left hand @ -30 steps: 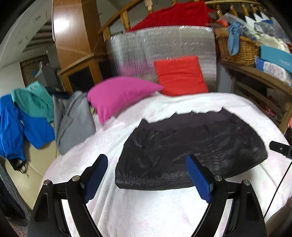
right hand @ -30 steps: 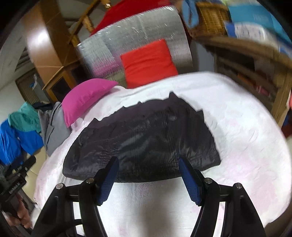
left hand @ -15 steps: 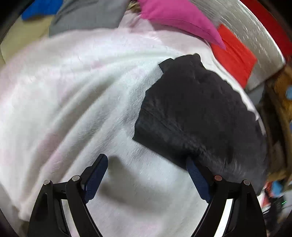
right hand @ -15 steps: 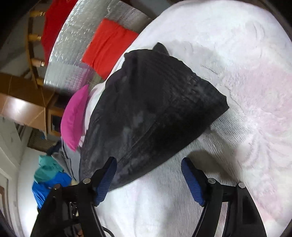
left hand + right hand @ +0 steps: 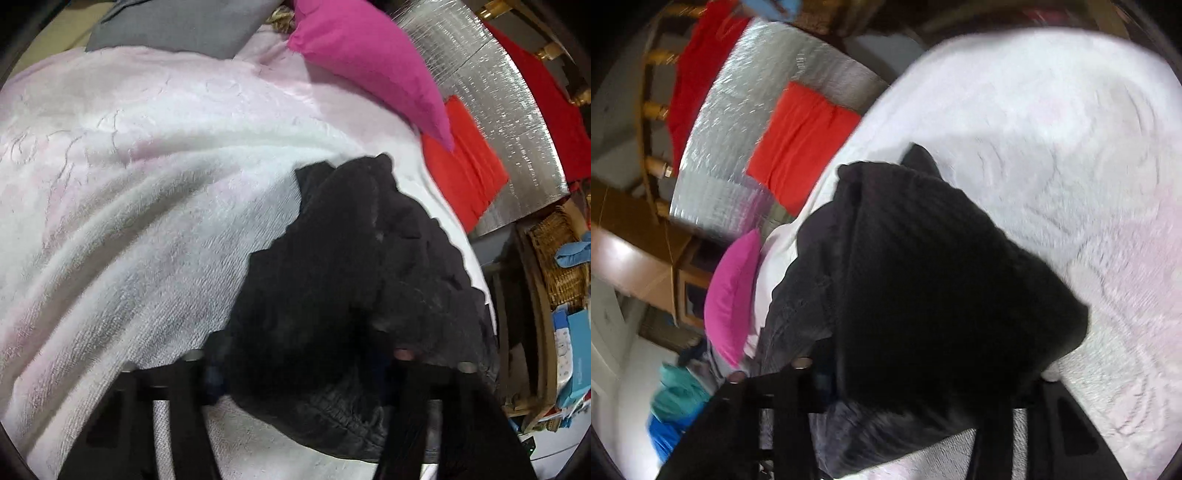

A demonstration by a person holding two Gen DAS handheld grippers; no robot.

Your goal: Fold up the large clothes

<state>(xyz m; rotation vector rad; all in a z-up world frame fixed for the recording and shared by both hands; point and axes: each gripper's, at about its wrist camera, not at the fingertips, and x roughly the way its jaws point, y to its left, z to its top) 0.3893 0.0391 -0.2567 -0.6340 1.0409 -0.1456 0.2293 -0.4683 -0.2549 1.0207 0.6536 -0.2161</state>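
Black garment: is laid on the white blanket of the bed, seen as a dark, rumpled, quilted-looking piece; its near hem is bunched between the arms of both grippers.
Left gripper: is pushed in at one end of the garment; the cloth is draped over the space between the jaws, and their tips are hidden, so whether the cloth is pinched cannot be told.
Right gripper: is set at the other end of the garment; the jaws are covered by the black fabric, and their state cannot be told either.
Blanket: is spread under the garment, with pale pink patches and soft creases.
Pink pillow: is placed at the head of the bed, apart from the garment.
Red cushion: is leaned against a silver foil panel behind it.
Grey clothing: is left beside the pink pillow, at the bed's edge.
Wicker basket: is seen on a shelf beside the bed.
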